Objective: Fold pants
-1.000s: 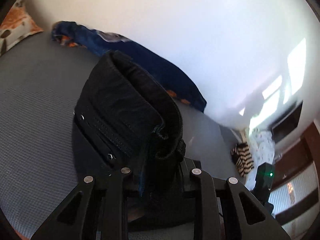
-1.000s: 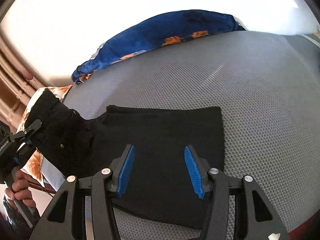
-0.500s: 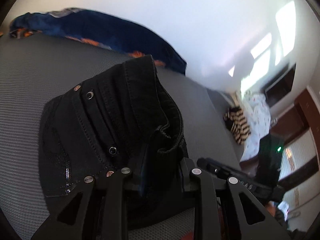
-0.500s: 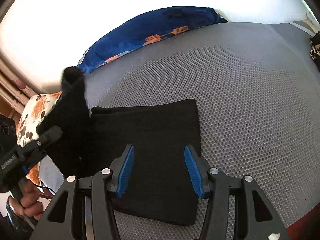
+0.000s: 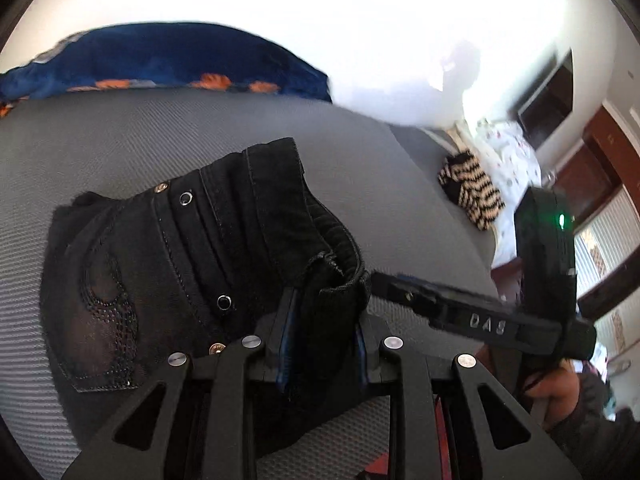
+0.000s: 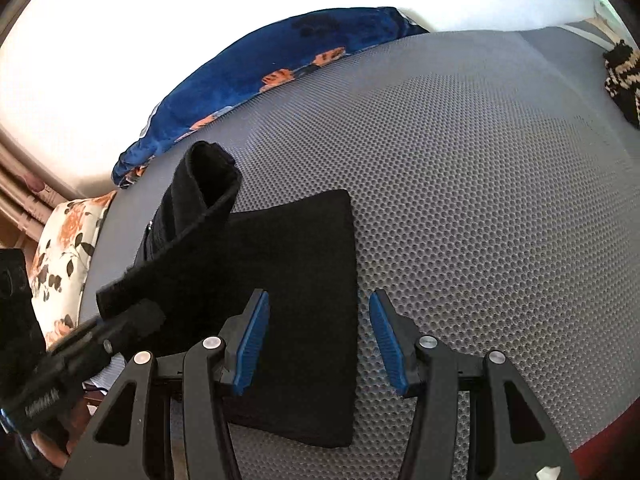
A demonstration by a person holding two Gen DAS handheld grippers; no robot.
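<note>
Black pants (image 6: 296, 264) lie partly folded on a grey mesh mattress (image 6: 460, 184). My left gripper (image 5: 322, 336) is shut on the waistband end of the pants (image 5: 224, 256) and holds it lifted over the folded legs; that raised end shows in the right wrist view (image 6: 200, 192). My right gripper (image 6: 316, 340) is open and empty, hovering over the right edge of the flat folded part. It also shows in the left wrist view (image 5: 472, 320), held by a hand.
A blue floral blanket (image 6: 272, 64) lies along the mattress's far edge by the white wall. A floral pillow (image 6: 64, 256) sits at the left. A striped cloth (image 6: 624, 76) lies at the far right corner. The mattress front edge is close below me.
My left gripper has carried the waistband end rightward, over the folded legs and towards my right gripper. The visible flat part of the pants has narrowed. My right gripper stayed open.
</note>
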